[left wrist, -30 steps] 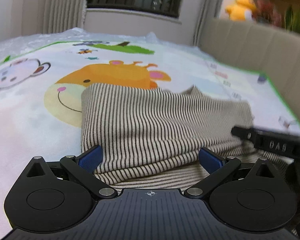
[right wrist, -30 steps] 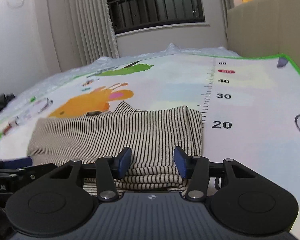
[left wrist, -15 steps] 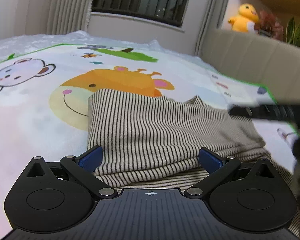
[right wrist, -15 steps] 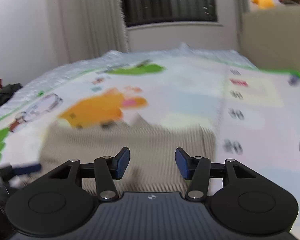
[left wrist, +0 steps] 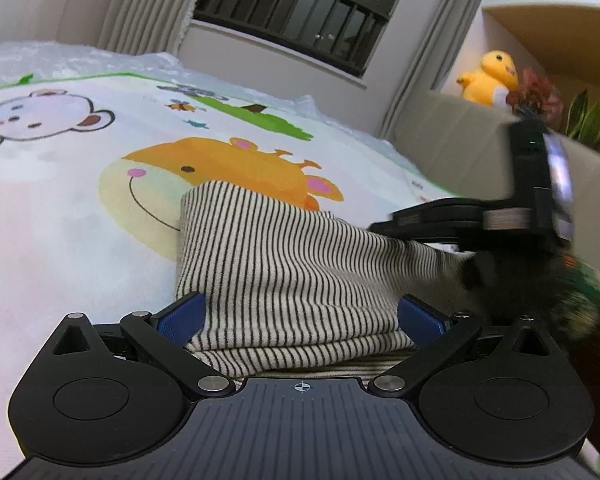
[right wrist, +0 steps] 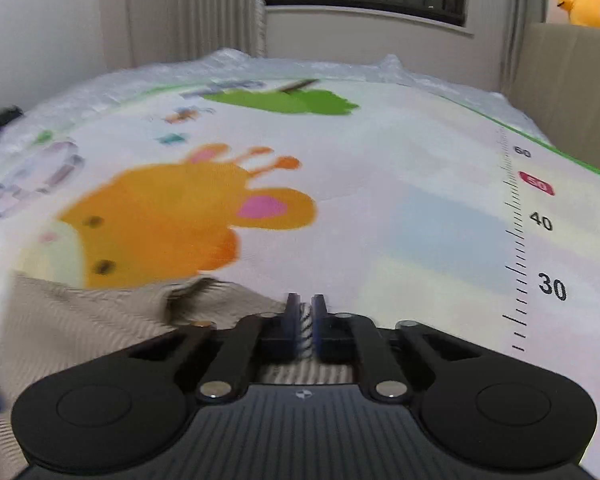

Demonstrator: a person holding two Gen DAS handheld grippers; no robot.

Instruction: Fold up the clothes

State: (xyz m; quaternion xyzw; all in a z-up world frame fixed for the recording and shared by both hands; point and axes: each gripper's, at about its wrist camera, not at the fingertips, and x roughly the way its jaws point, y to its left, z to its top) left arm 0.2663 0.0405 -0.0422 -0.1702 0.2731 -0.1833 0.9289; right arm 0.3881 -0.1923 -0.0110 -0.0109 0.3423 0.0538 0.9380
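Right fingers (right wrist: 306,322) now pinched on a ridge of the striped garment (left wrist: 284,268); a second ago they stood apart over its near edge. We read this as the grasp made and the lift for the next fold begun: in the left view the cloth under the right gripper (left wrist: 476,220) is pulled up into a peak, and the right view is blurred with motion. Left fingers (left wrist: 302,316) wide apart, blue pads either side of the folded near edge, gripping nothing, same as before. Garment lies on the play mat (left wrist: 60,200), over the lower part of the giraffe print (left wrist: 236,168), toward the mat's near edge. Right gripper sits raised and tilted forward; left gripper low, level.
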